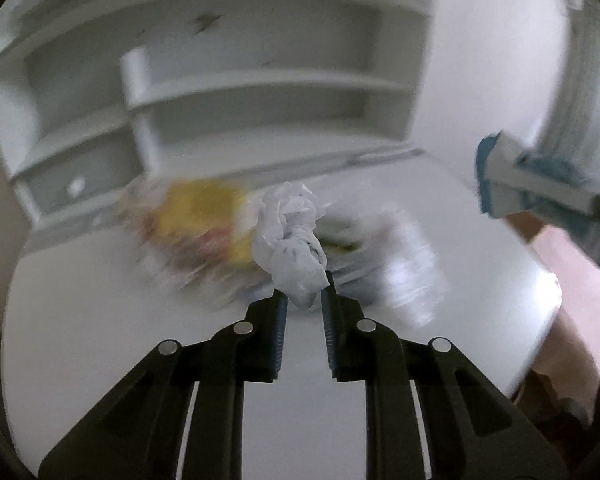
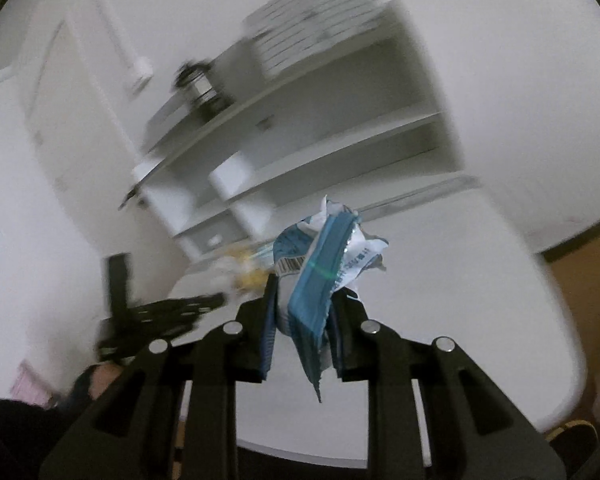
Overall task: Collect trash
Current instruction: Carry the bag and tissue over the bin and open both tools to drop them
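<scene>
My left gripper (image 1: 304, 290) is shut on a crumpled white paper wad (image 1: 290, 236), pinched by its lower end just above the white table (image 1: 100, 320). Behind the wad lies a blurred heap of trash: a yellow wrapper (image 1: 198, 216) and clear plastic (image 1: 404, 268). My right gripper (image 2: 304, 294) is shut on a crumpled blue and white wrapper (image 2: 320, 264) with a barcode, held above the table (image 2: 460, 280). The same blue wrapper (image 1: 532, 184) shows at the right edge of the left wrist view. The left gripper's black body (image 2: 160, 312) appears at the left of the right wrist view.
A white shelf unit (image 1: 240, 92) stands at the back of the table against the wall. A dark round object (image 2: 200, 84) and a stack of white items (image 2: 308, 28) rest on top of it. The table's right edge (image 1: 540, 340) drops to a brownish floor.
</scene>
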The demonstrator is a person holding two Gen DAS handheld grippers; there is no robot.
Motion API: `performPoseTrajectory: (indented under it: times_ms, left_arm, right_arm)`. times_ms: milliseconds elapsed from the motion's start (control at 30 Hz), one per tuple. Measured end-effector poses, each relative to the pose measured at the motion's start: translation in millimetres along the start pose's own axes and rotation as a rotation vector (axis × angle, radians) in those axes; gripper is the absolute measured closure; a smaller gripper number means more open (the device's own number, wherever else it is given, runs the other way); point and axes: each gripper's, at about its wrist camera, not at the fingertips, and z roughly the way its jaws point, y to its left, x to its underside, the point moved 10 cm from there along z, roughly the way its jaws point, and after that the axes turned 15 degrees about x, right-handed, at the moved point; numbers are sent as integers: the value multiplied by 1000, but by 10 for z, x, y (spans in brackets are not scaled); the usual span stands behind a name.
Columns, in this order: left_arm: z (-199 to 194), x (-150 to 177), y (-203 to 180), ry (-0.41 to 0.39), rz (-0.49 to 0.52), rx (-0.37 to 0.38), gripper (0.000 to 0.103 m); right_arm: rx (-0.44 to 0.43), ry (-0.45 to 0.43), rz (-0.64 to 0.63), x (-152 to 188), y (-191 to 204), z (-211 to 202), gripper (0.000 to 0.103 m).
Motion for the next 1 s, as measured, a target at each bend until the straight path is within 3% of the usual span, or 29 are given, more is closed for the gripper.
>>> performPoseTrajectory:
  times_ms: [233, 367, 500, 633, 733, 833, 1000]
  left_arm:
    - [730, -225, -1748, 54, 217, 282, 87]
    - [1361, 61, -2980, 180, 350, 484, 87]
    - [1859, 505, -3845, 310, 446, 612, 87]
    - [2412, 992, -4387, 456, 532, 681, 87]
    - [2848, 1349, -4717, 574, 595, 691, 87]
    - [3127, 1510, -4868, 617, 649, 681, 87]
    - [3204, 1672, -4923, 658, 652, 708, 87]
  right_arm:
    - [375, -77, 163, 230, -1463, -532, 81]
    - [633, -63, 287, 669, -2438, -933, 81]
    - [802, 37, 447, 1296, -3296, -1193, 80]
    - [848, 174, 638, 1960, -4011, -1248, 80]
    - [853, 262, 746, 2337, -4303, -1213, 80]
    - [867, 320, 808, 2605, -4525, -1215, 80]
    - [862, 352, 831, 2711, -4599, -1153, 80]
